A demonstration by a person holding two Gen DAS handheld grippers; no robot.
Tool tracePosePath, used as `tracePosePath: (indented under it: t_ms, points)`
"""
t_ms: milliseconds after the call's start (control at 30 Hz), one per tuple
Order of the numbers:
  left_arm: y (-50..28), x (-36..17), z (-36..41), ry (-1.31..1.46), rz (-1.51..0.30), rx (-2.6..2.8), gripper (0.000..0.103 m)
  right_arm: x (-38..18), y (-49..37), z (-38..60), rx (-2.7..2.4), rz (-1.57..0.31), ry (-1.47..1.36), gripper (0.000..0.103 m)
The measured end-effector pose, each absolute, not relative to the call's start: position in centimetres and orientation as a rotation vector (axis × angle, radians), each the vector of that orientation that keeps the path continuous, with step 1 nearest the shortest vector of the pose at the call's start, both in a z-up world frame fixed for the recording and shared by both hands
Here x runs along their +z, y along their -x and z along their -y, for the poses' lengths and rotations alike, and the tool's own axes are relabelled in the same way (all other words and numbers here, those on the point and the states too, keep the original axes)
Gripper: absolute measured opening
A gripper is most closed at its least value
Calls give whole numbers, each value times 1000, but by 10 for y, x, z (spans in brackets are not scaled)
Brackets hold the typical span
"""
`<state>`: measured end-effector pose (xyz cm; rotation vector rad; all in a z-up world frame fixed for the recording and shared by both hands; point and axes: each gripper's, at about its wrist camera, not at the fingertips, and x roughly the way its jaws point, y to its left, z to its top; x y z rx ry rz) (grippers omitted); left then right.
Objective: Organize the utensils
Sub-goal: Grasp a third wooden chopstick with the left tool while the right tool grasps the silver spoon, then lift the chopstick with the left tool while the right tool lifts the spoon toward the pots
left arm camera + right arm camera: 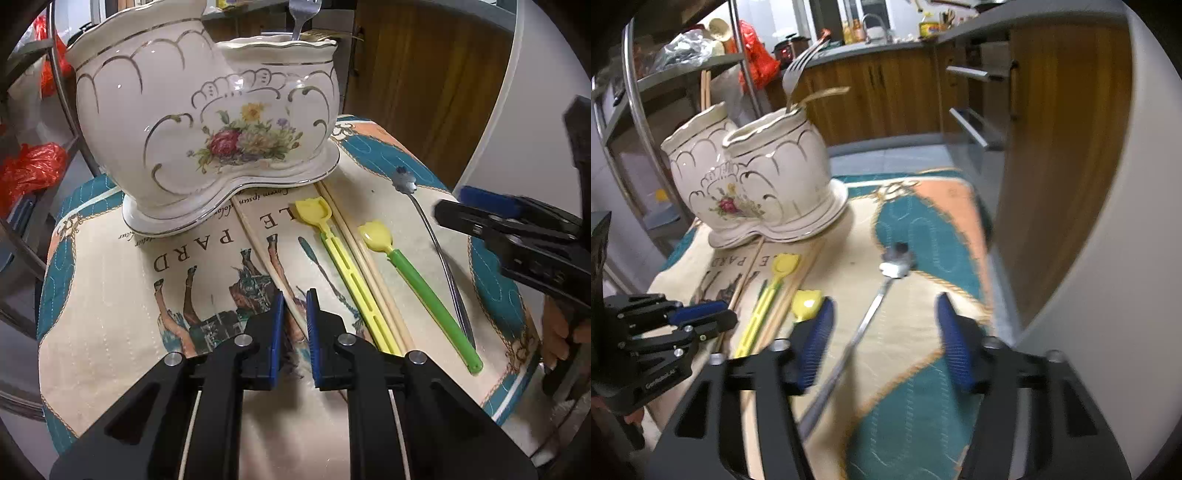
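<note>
A cream floral ceramic holder [207, 122] with two compartments stands at the back of the printed mat [110, 295]; a fork [301, 18] stands in its right compartment. On the mat lie a single wooden chopstick [266, 258], a yellow shovel-shaped utensil [343, 266], a pair of chopsticks [373, 280], a yellow-and-green spoon [417, 284] and a metal spoon [439, 258]. My left gripper [295, 314] has its jaws narrowly apart around the single chopstick. My right gripper [882, 332] is open above the metal spoon [864, 325]; the holder [757, 188] stands far left.
Wooden cabinets [886, 96] with metal handles and a white curved wall [1108, 221] stand to the right. A metal shelf rack [639, 110] with red bags [33, 166] stands left of the table.
</note>
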<state>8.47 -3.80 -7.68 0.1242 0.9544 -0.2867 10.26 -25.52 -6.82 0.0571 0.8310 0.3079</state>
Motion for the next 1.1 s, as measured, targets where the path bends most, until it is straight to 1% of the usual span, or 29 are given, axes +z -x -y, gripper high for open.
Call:
tracePosePath:
  t_ms: [33,67,100,133,233,300,367,400,667,767,833,900,1000,1067,1100]
  points:
    - [-84,-76,36,-124,-957,-294,11,-69,-105,252,313,-839,-57,38]
    - [-83,-76,34,-131,-962,-302,11,-71,-108,248,319,-851,-51,34]
    - [-81,-76,32,-140,-964,-305,8,-73,-111,243,322,-867,-35,28]
    - [-79,-76,28,-145,-967,-309,6,-75,-114,239,323,-881,-15,23]
    - [-72,-73,16,-158,-980,-328,4,-79,-117,228,311,-911,35,18]
    - [-67,-71,9,-181,-986,-333,4,-80,-118,225,309,-916,46,10]
    - [-61,-68,-1,-197,-991,-331,4,-78,-117,224,329,-925,54,7]
    - [-56,-67,-8,-204,-998,-333,4,-78,-116,224,350,-932,60,4]
    - [-42,-66,-44,-235,-1045,-332,4,-73,-94,221,466,-996,181,5]
    - [-48,-66,-45,-197,-1041,-330,5,-73,-92,218,455,-991,210,8]
    - [-52,-67,-36,-190,-1037,-332,6,-74,-93,217,448,-989,204,13]
    - [-57,-70,-30,-187,-1038,-332,6,-75,-95,218,434,-986,191,15]
    - [-64,-73,-22,-186,-1023,-324,6,-74,-95,218,437,-972,195,14]
    - [-67,-74,-21,-176,-1017,-328,5,-75,-95,219,449,-965,185,10]
    - [-68,-74,-20,-175,-1014,-331,5,-75,-95,220,458,-966,172,6]
